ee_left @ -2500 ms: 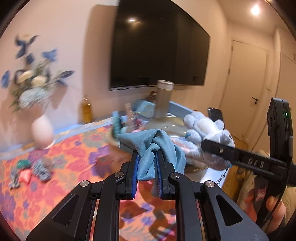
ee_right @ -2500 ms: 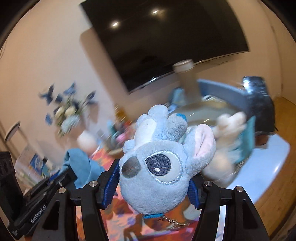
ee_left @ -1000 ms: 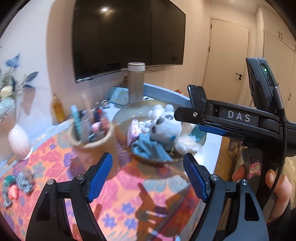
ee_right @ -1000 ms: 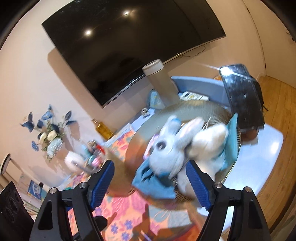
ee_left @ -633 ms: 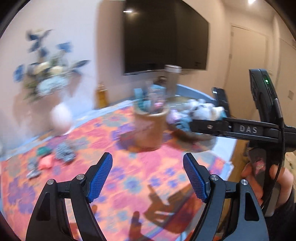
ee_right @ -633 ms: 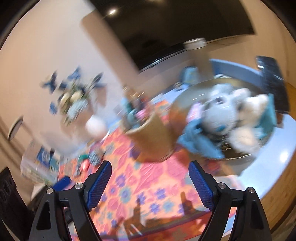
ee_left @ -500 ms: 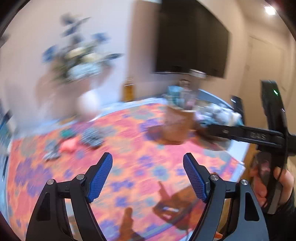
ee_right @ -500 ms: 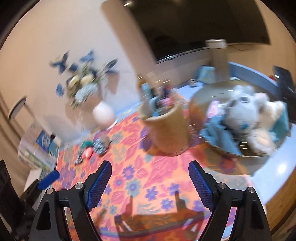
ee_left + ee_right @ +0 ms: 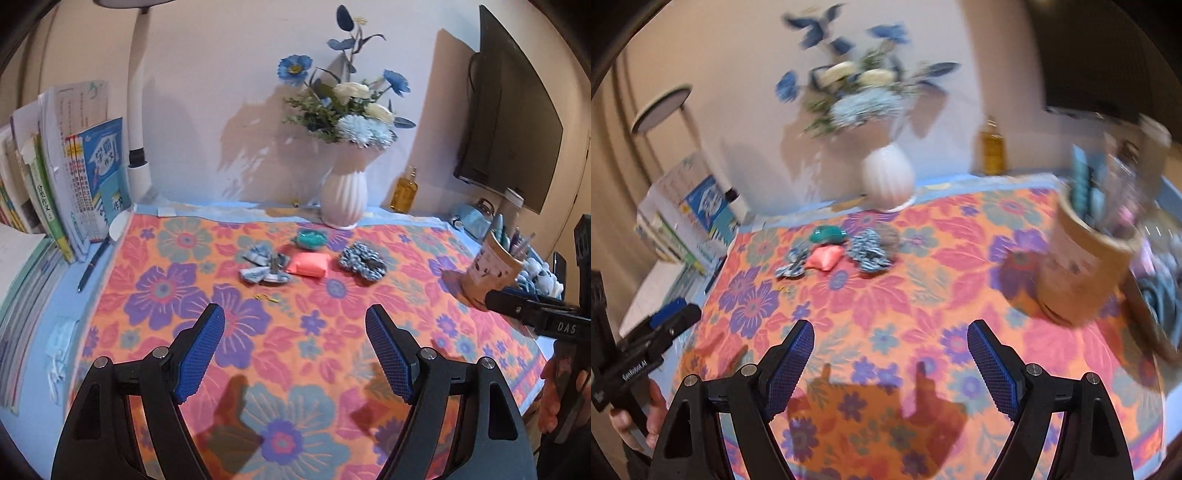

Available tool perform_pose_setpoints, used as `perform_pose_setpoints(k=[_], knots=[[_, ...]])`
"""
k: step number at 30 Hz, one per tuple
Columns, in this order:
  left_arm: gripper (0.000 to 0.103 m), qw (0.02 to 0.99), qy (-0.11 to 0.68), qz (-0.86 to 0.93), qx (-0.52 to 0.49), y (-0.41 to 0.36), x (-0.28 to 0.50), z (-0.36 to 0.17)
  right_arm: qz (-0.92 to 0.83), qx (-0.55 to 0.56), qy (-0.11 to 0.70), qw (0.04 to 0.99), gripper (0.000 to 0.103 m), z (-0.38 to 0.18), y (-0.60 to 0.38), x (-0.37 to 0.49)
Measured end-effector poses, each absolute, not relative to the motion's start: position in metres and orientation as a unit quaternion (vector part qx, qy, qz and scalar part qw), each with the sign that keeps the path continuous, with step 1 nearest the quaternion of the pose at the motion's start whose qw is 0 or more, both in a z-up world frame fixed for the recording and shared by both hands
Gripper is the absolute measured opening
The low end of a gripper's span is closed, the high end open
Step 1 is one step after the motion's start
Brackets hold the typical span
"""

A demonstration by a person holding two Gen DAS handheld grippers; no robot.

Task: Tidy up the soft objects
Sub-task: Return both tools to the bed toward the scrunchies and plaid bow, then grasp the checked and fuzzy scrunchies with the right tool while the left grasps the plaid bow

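Task partly done: plush toys (image 9: 540,274) lie behind the pen cup (image 9: 493,267), four soft bits in front of the vase (image 9: 343,197) remain, both hand-held grippers (image 9: 295,350) (image 9: 891,363) gape empty.

Left claw (image 9: 294,352) spread wide and empty, right claw (image 9: 891,363) likewise

white vase of flowers (image 9: 343,195), oil bottle (image 9: 404,192), pen cup (image 9: 493,267), books (image 9: 74,177), floral cloth (image 9: 295,332)
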State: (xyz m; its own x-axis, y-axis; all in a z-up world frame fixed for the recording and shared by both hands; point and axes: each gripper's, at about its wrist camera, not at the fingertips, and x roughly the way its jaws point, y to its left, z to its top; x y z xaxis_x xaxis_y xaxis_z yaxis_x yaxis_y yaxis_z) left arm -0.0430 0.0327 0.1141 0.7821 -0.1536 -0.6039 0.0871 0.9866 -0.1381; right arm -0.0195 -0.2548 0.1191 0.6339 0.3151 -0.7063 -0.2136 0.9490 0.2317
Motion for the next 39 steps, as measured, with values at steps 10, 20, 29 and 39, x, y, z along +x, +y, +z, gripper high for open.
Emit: perform_pose_setpoints(k=[10, 20, 29, 39], knots=[[0.077, 0.931, 0.353, -0.063, -0.068, 0.034, -0.006, 0.087, 0.172, -0.021, 0.397, 0.901, 0.084, 0.103, -0.193, 0.015], [0.077, 0.925, 0.373, -0.029, -0.068, 0.031, 0.054, 0.092, 0.167, -0.038, 0.399, 0.901, 0.084, 0.083, -0.18, 0.067], [0.077, 0.919, 0.388, -0.006, -0.072, 0.029, 0.118, 0.044, 0.149, 0.025, 0.422, 0.894, 0.084, 0.043, -0.188, 0.129], [0.077, 0.902, 0.427, 0.022, -0.056, 0.032, 0.13, 0.015, 0.142, 0.018, 0.427, 0.893, 0.083, 0.021, -0.174, 0.147]])
